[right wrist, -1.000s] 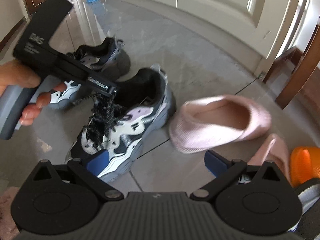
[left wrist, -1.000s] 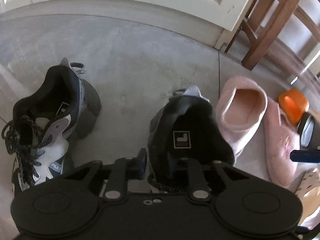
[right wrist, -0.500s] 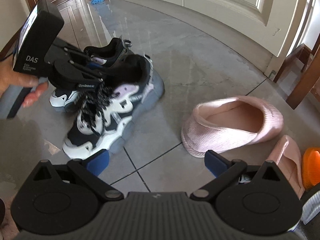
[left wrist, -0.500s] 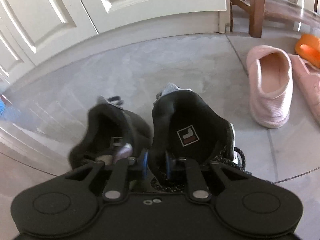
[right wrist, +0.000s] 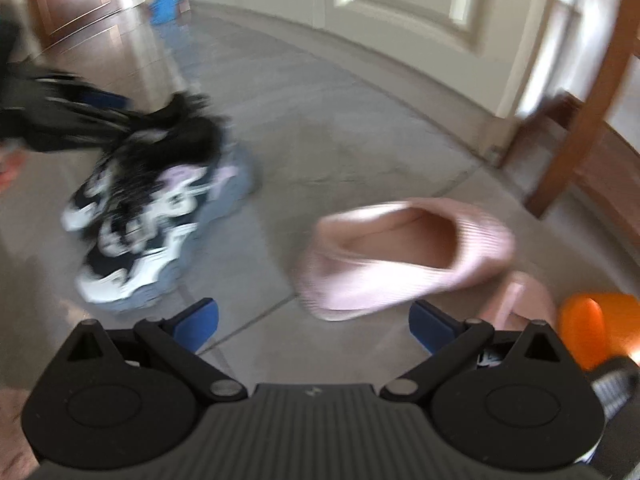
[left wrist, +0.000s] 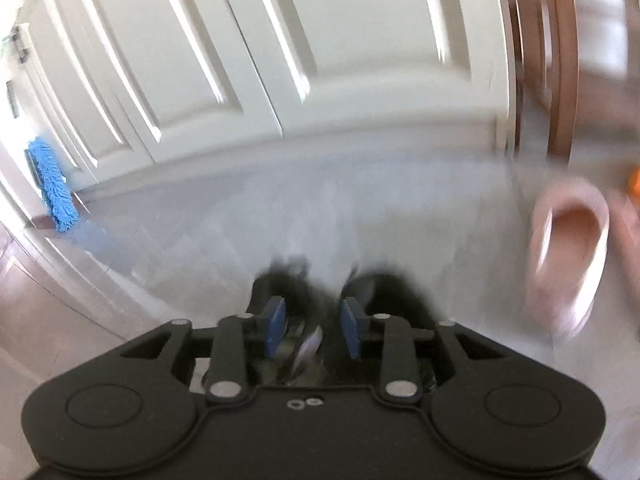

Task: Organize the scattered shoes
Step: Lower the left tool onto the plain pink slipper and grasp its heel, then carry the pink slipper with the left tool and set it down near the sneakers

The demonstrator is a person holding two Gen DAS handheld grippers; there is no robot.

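While sneakers point(right wrist: 160, 216) sit paired, left gripper point(left wrist: 312, 326) narrow and empty, right gripper point(right wrist: 314, 320) wide.

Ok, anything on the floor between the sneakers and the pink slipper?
No. In the right wrist view, only bare grey tile separates the sneakers from the pink slipper.

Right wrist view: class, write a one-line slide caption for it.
Open right gripper hovers over a grey tiled floor, facing a pink slipper, with two black-and-white sneakers side by side to its left.
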